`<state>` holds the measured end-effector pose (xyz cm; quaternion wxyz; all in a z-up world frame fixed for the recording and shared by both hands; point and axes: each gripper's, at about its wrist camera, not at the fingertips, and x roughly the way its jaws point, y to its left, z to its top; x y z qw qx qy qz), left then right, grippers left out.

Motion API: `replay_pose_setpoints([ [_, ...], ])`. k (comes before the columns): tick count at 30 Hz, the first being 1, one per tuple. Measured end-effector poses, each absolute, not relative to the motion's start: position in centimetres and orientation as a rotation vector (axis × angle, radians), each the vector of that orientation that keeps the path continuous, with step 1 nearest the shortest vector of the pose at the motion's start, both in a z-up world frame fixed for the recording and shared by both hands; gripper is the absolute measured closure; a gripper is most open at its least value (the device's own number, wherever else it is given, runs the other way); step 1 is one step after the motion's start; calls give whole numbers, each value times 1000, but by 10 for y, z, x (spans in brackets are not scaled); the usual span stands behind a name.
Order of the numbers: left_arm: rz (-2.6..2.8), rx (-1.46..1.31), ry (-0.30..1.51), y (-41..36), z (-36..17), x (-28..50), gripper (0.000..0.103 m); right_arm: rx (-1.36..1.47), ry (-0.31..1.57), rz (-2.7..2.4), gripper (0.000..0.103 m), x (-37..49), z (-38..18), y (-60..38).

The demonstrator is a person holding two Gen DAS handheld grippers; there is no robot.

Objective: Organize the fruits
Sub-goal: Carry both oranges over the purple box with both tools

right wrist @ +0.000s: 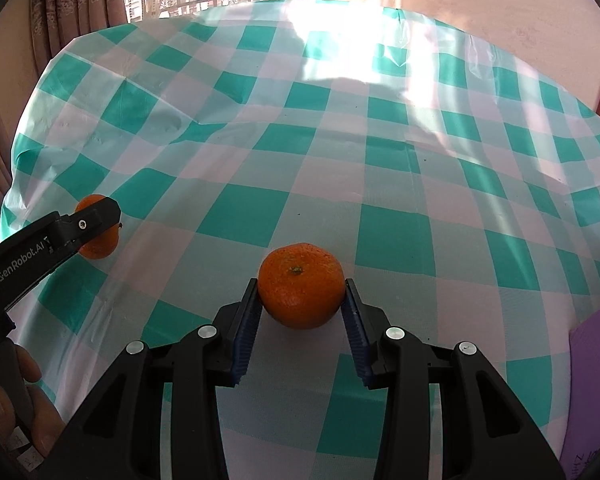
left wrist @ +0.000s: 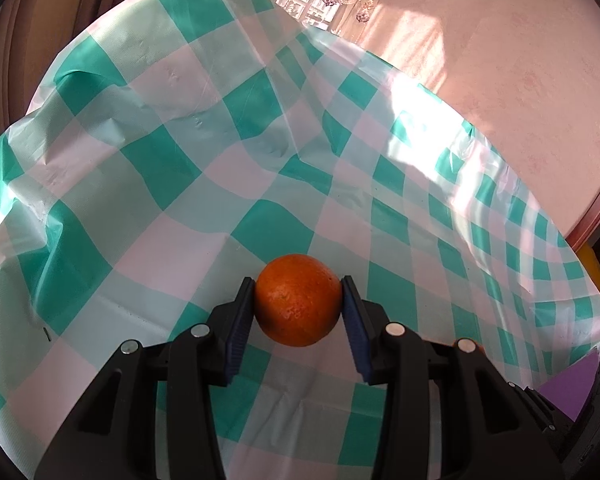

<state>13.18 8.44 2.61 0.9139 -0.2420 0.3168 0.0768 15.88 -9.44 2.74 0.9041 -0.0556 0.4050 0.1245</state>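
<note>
Fruit first: a round orange mandarin with a green stem nub (right wrist: 301, 285) sits between the blue ribbed pads of the right gripper (right wrist: 302, 294), its stem facing up, and both pads press against its sides at about the widest girth, so the tongs there are pinched on it. Whether it rests on the green-and-white checked plastic tablecloth (right wrist: 396, 232) or hangs just above it I cannot tell. A second round orange mandarin with a glossy, pitted skin (left wrist: 299, 300) is clamped the same way in the left gripper (left wrist: 299, 300), pads touching both flanks; in the right wrist view this fruit shows near the cloth's left edge, well apart from the first and half hidden behind that black tool, with fingers (right wrist: 28, 364) of the person's hand behind it. I judge both fruits light, with a soft, loose peel over a yielding inside: they should bear a gentle squeeze but bruise or split under a hard one, and the waxy rind could slip against the pads if held near the top or bottom, so the equator is the right place to hold. The cloth is thin, creased and slick, lying in ridges toward the far left, and a round fruit set down there may roll. A purple flat sheet (right wrist: 596, 380) lies at the cloth's near right corner.
</note>
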Motion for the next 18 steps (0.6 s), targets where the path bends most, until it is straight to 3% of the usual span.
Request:
replay_pose_setpoints([
  [18, 136, -347, 567, 53, 56, 120, 60, -83, 734, 218, 63, 86, 76, -146],
])
